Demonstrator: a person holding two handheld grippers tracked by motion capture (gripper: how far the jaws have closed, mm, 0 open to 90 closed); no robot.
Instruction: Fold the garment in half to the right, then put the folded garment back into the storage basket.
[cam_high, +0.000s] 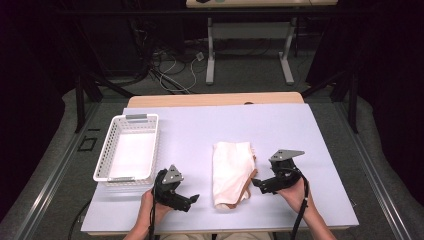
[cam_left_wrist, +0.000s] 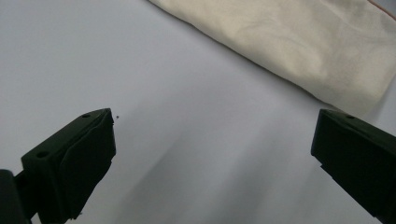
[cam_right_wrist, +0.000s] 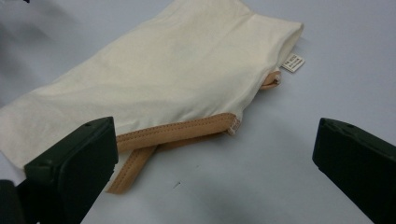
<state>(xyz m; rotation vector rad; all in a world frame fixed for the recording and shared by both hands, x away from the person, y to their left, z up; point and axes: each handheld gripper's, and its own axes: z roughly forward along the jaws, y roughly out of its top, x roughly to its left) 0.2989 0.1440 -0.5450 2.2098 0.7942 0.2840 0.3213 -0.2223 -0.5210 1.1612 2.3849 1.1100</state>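
A folded cream cloth bag (cam_high: 231, 172) with tan straps lies on the white table, between my two grippers. My right gripper (cam_high: 256, 185) is at the bag's right edge, jaws wide open with nothing between them. In the right gripper view the bag (cam_right_wrist: 163, 79) lies flat ahead, its tan strap (cam_right_wrist: 175, 132) running out beside the left jaw, a small white label (cam_right_wrist: 293, 63) at its far corner. My left gripper (cam_high: 192, 199) rests low on the table left of the bag, open and empty. The left gripper view shows the bag's edge (cam_left_wrist: 299, 42) ahead.
A white plastic basket (cam_high: 114, 145), empty, stands at the table's left. The wooden table edge (cam_high: 215, 99) runs along the back. Beyond it are a second table's legs and cables on the floor.
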